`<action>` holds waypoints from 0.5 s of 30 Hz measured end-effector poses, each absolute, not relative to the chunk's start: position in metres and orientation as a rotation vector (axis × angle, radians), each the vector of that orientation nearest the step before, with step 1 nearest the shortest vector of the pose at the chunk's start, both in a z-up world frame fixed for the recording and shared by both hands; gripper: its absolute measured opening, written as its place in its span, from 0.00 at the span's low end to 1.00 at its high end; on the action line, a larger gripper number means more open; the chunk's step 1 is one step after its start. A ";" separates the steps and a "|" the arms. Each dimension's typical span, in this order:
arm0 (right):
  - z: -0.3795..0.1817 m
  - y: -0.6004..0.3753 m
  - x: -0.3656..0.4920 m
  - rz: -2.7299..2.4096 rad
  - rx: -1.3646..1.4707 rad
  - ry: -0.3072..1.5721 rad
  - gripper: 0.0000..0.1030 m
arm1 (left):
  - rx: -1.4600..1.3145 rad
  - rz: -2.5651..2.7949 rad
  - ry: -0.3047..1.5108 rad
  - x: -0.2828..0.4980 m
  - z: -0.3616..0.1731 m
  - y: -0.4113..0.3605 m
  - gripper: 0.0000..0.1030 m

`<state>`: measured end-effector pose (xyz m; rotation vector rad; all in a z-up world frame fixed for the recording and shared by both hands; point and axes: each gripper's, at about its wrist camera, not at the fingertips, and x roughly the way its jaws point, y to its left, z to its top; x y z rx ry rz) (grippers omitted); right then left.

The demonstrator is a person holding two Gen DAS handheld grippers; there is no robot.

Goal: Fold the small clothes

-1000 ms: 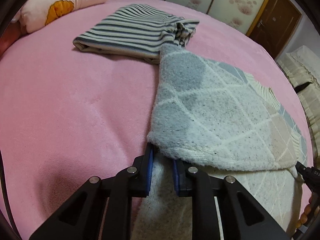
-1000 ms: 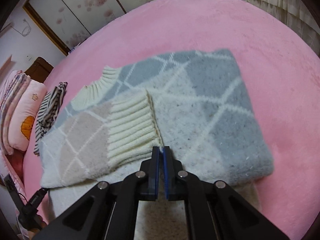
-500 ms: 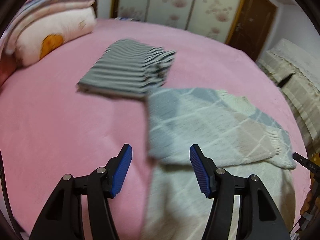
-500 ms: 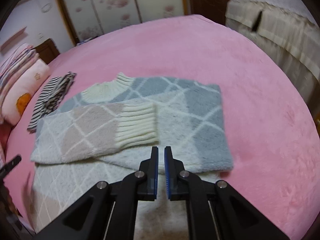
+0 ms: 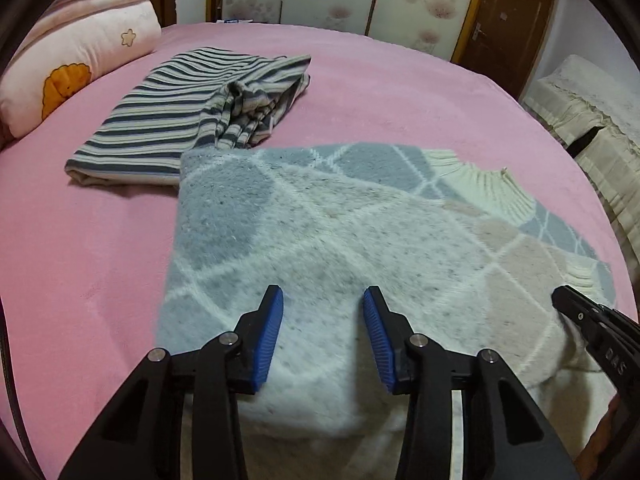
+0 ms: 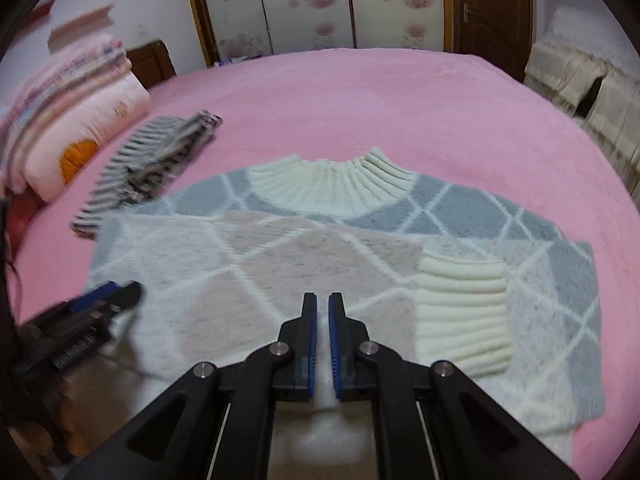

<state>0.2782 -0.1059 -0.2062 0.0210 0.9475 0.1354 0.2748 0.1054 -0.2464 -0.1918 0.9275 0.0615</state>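
Left wrist view: left gripper (image 5: 323,308) angled down over sweater (image 5: 360,236).

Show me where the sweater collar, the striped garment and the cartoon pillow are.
sweater collar (image 6: 332,182), right wrist view, middle of the ribbed cream neckband.
striped garment (image 5: 168,120), left wrist view, flat striped top face.
cartoon pillow (image 5: 92,52), left wrist view, pink front face.

place: bedroom | signs: pink bed (image 5: 400,92) (pillow (image 5: 80,64)), floral wardrobe doors (image 6: 308,4)
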 end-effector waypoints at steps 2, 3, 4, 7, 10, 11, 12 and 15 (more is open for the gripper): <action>-0.213 -0.127 0.281 0.107 0.041 0.957 0.01 | -0.139 0.046 0.923 0.277 -0.248 0.103 0.40; -0.214 -0.137 0.281 0.084 0.037 0.955 0.01 | -0.117 0.041 0.919 0.277 -0.249 0.102 0.40; -0.214 -0.146 0.279 0.040 0.020 0.951 0.01 | -0.103 0.037 0.918 0.277 -0.250 0.101 0.40; -0.215 -0.180 0.272 0.004 0.049 0.954 0.00 | -0.097 0.035 0.920 0.278 -0.250 0.101 0.40; -0.209 -0.200 0.261 -0.064 0.032 0.952 0.00 | -0.089 0.040 0.926 0.278 -0.248 0.100 0.40; -0.206 -0.205 0.258 -0.093 0.018 0.958 0.00 | -0.086 0.043 0.931 0.277 -0.245 0.099 0.41; -0.203 -0.213 0.253 -0.086 0.038 0.965 0.00 | -0.084 0.043 0.937 0.276 -0.242 0.098 0.43; -0.193 -0.228 0.235 -0.072 0.095 0.970 0.00 | -0.077 0.041 0.948 0.266 -0.229 0.094 0.59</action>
